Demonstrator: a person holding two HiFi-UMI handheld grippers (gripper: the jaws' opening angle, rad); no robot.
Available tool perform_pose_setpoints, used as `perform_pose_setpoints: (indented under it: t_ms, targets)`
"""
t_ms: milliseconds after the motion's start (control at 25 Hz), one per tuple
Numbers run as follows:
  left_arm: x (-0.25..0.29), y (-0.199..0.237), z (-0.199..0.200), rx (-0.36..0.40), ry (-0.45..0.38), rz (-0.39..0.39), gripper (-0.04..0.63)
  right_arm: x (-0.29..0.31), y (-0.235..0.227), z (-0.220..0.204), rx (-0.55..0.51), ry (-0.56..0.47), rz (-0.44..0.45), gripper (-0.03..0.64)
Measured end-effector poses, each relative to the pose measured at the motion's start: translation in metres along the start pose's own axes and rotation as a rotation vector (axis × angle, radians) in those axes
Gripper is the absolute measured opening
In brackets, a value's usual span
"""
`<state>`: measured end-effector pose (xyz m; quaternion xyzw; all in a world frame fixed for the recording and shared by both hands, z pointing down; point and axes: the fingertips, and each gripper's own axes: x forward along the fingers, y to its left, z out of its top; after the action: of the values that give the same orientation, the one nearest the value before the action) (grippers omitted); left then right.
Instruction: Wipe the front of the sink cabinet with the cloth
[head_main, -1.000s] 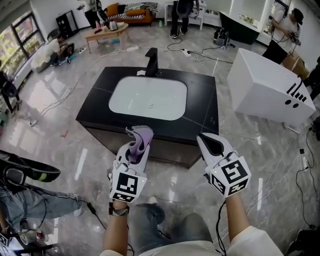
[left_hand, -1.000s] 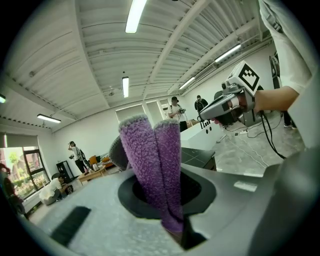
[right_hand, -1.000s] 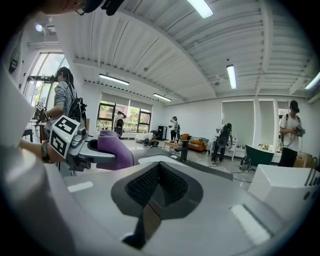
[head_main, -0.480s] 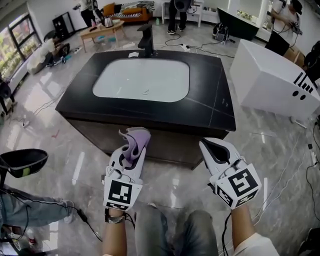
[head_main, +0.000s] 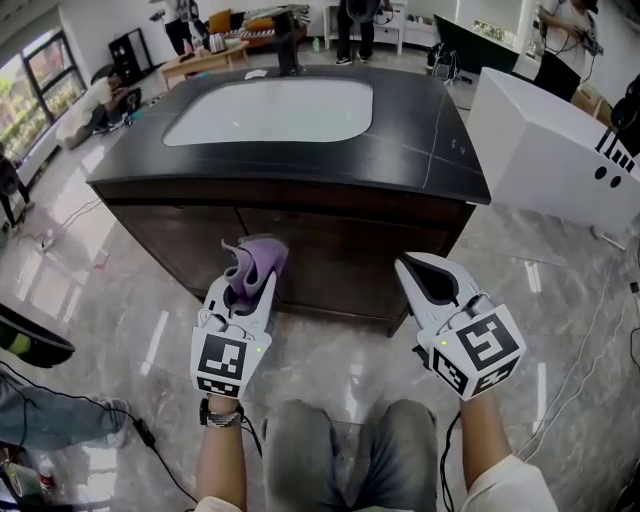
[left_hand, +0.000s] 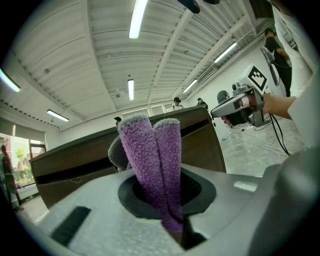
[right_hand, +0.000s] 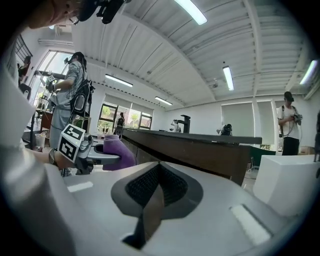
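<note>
Head view: above and behind both grippers, facing steeply down, close on the sink cabinet (head_main: 300, 235) front. Left gripper view: low, tilted up along its jaws, cabinet just ahead, right gripper (left_hand: 216, 110) right of the jaws. Right gripper view: low, same cabinet ahead, left gripper (right_hand: 107, 156) left of the jaws.

L hand-held gripper (head_main: 246, 284) clamped; R (head_main: 417, 277) closed.

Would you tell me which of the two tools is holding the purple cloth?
The left tool, shut on the purple cloth; the right tool is shut with nothing between its jaws.
</note>
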<state>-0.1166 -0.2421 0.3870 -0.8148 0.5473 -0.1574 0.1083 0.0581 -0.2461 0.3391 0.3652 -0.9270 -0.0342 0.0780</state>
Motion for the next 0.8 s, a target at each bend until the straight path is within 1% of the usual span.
perform_pose_setpoints:
  t_ms: [160, 320, 440, 560, 640, 720, 800]
  targets:
    - [0.002, 0.002, -0.028, -0.018, 0.014, 0.060, 0.051, -0.008, 0.006, -0.028, -0.021, -0.025, 0.024, 0.006]
    - [-0.005, 0.015, -0.042, -0.087, 0.019, 0.117, 0.051, -0.018, 0.007, -0.040, -0.019, -0.005, 0.018, 0.006]
    - [-0.003, 0.031, -0.039, -0.093, 0.009, 0.168, 0.051, -0.028, 0.002, -0.034, -0.038, -0.009, -0.007, 0.006]
    - [0.007, 0.055, -0.029, -0.092, -0.018, 0.249, 0.051, -0.031, -0.005, -0.028, -0.042, -0.030, -0.019, 0.006]
    - [0.014, 0.069, -0.025, -0.098, -0.022, 0.292, 0.051, -0.032, -0.007, -0.030, -0.041, -0.029, -0.016, 0.006]
    - [0.018, 0.080, -0.025, -0.113, -0.017, 0.314, 0.051, -0.031, -0.006, -0.032, -0.045, -0.025, -0.010, 0.006]
    - [0.023, 0.087, -0.025, -0.134, -0.015, 0.309, 0.052, -0.030, -0.005, -0.032, -0.046, -0.025, -0.008, 0.006]
